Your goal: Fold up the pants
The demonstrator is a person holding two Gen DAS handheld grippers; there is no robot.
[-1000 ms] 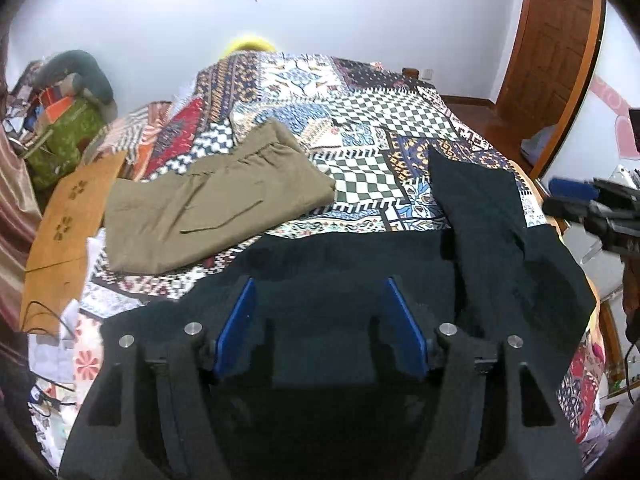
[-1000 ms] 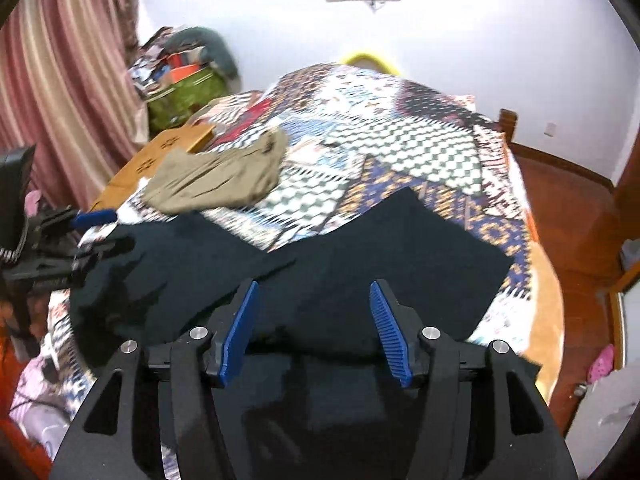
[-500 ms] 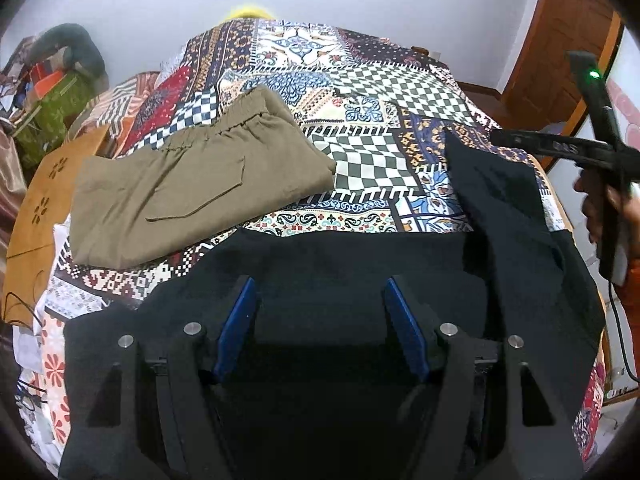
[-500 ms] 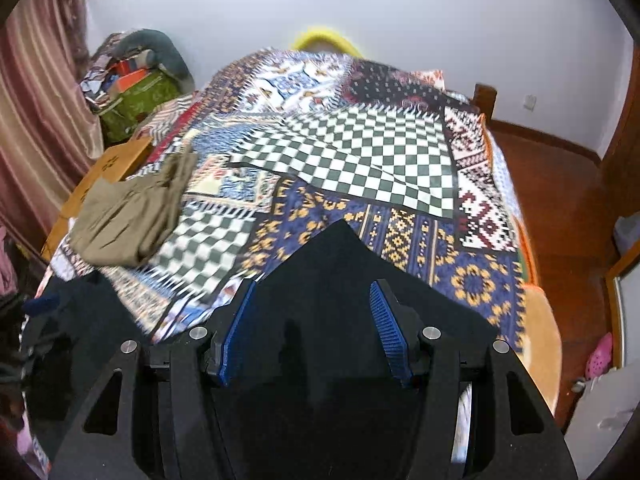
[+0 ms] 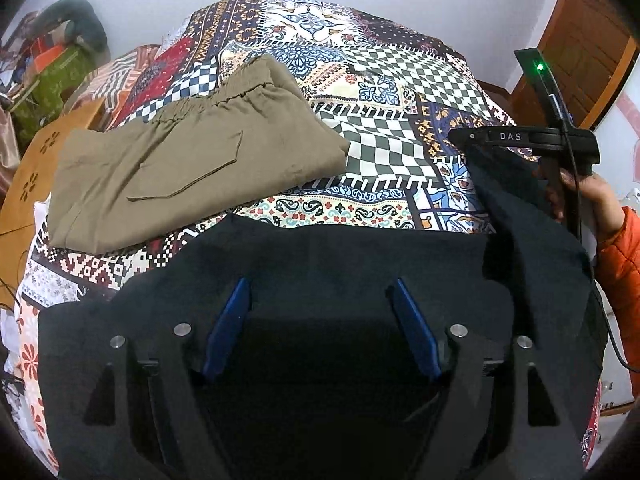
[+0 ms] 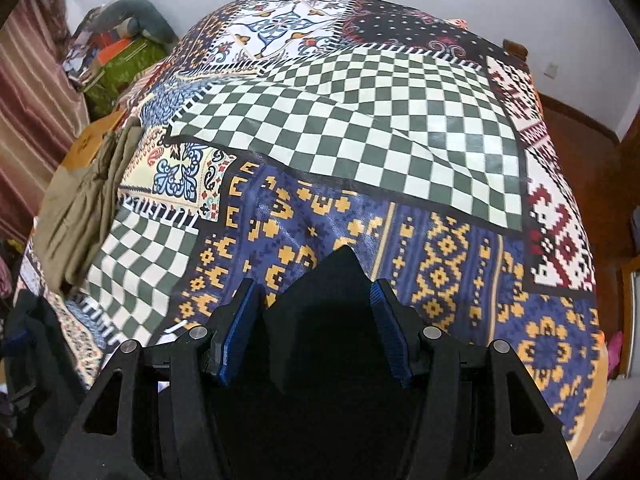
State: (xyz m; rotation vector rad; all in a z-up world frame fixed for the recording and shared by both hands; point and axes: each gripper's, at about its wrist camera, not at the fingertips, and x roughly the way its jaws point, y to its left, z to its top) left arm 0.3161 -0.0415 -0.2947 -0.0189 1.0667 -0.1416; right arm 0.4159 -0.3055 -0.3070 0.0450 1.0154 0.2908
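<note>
Left wrist view: black pants (image 5: 360, 248) cover the bed's (image 5: 384, 92) near edge; the left gripper (image 5: 320, 316) hangs tilted above them, fingers apart, just opening. Right gripper (image 6: 316, 308) clamps a pants corner over open quilt.

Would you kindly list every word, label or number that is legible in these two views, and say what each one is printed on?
"DAS": white letters on the black body of the right gripper, seen from the left wrist view.
Nothing else is readable: the patterned bedspread, the olive pants and the black pants carry no text, and the clutter beside the bed is too small and blurred to tell.
</note>
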